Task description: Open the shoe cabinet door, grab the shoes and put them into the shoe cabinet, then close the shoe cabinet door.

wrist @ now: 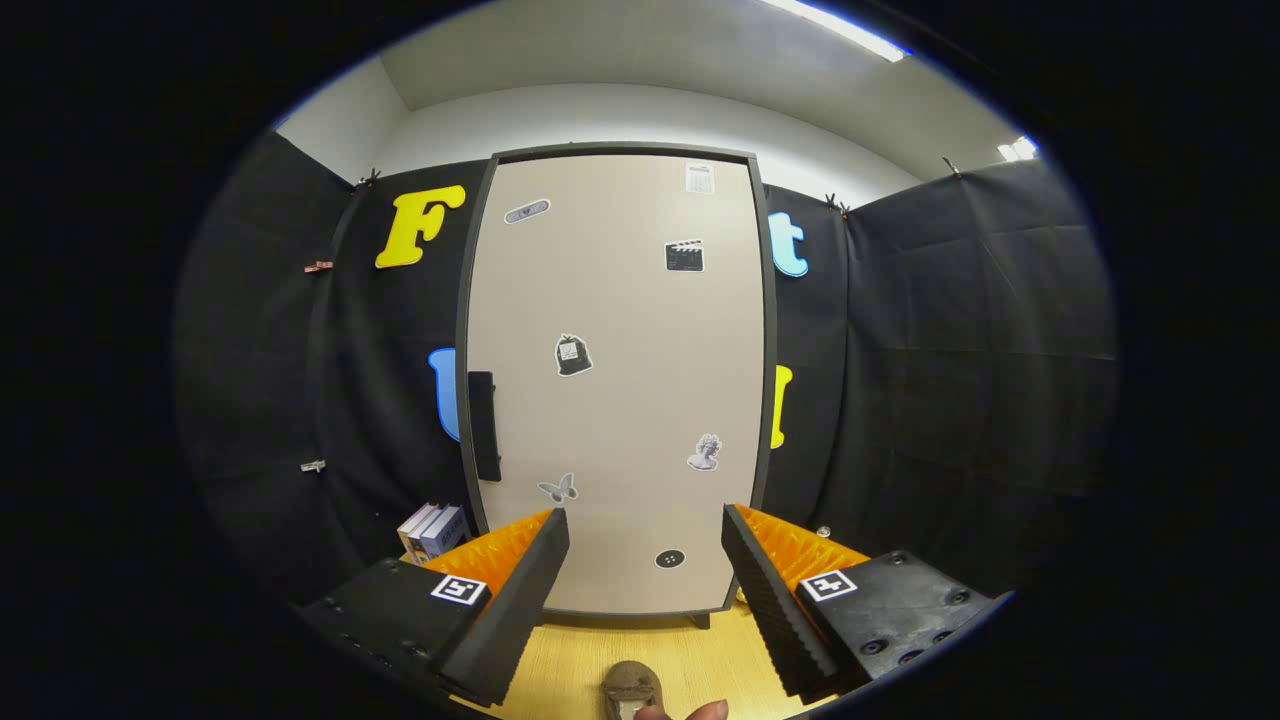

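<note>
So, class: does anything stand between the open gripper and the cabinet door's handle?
Nothing visible does. The gripper is open and faces the closed cabinet door; the black handle sits on its left edge, beyond the fingers.

Shoe cabinet door [620, 400]: pale beige, dark grey frame, black handle [485, 425] at its 9 o'clock edge; black-and-white stickers [573, 355] scattered over it.
Gripper [645, 585]: fingers [520, 600] spread apart, black ribbed pads, orange backing, black bodies with black-and-white square markers [459, 589].
Floor [650, 650]: light yellow wood grain.
Shoe [630, 685]: brown, at 6 o'clock between the fingers.
Books [432, 530]: white and blue-grey spines, at the door's 8 o'clock.
</note>
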Action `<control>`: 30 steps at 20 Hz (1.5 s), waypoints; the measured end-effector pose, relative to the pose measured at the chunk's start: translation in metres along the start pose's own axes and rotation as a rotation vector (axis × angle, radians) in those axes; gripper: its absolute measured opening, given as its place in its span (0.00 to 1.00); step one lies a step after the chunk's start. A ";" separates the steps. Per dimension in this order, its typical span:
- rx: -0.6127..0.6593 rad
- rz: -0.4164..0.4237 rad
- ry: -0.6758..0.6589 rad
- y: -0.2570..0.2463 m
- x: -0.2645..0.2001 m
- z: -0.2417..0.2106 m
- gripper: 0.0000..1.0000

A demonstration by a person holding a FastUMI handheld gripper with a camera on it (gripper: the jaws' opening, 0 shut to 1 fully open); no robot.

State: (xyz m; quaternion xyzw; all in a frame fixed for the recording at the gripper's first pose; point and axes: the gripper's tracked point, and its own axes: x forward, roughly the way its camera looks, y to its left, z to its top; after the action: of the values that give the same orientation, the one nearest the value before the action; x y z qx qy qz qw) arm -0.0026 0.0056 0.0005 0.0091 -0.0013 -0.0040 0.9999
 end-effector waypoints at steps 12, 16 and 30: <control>0.046 0.069 -0.007 0.066 0.048 0.016 0.98; 0.090 0.103 0.002 0.102 0.078 0.018 0.98; 0.093 0.142 0.032 0.182 0.179 -0.011 0.98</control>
State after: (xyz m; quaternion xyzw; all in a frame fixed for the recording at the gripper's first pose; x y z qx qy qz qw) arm 0.1778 0.1861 -0.0066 0.0557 0.0137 0.0672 0.9961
